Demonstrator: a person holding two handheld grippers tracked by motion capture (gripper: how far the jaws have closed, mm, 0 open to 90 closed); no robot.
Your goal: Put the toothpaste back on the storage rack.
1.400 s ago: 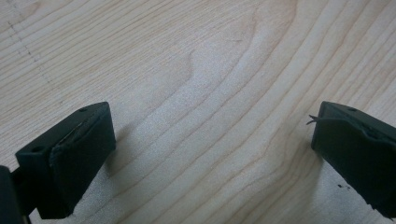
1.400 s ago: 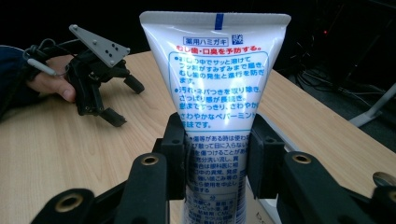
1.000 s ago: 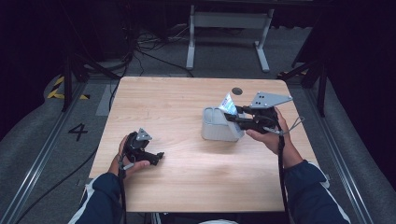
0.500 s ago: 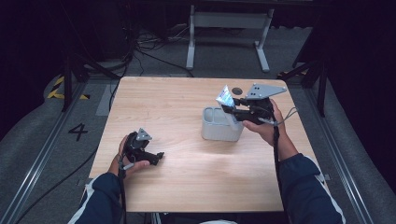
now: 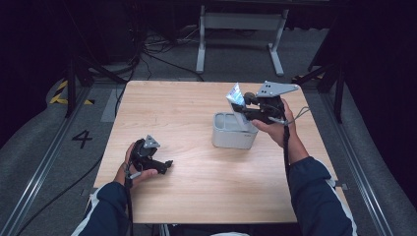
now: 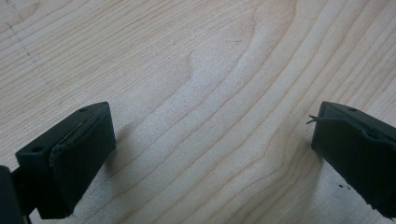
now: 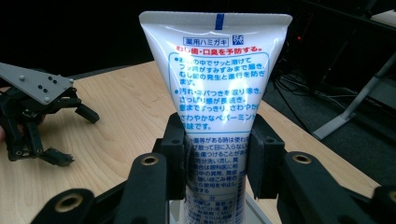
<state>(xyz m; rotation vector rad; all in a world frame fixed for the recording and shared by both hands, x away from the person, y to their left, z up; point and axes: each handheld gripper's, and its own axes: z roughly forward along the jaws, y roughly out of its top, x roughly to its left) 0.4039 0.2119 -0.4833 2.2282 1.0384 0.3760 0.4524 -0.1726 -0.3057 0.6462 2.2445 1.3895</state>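
Wooden table, dark room. Your right gripper clamps the toothpaste tube upright, probably just above the grey bin; left gripper rests, jaws apart.

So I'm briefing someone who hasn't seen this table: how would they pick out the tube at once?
Start at the wooden table and find the grey bin right of its middle. Just above the bin's far right corner, the right gripper is clamped on the tube. It is the one white, flat-ended thing, printed with blue and red Japanese text.
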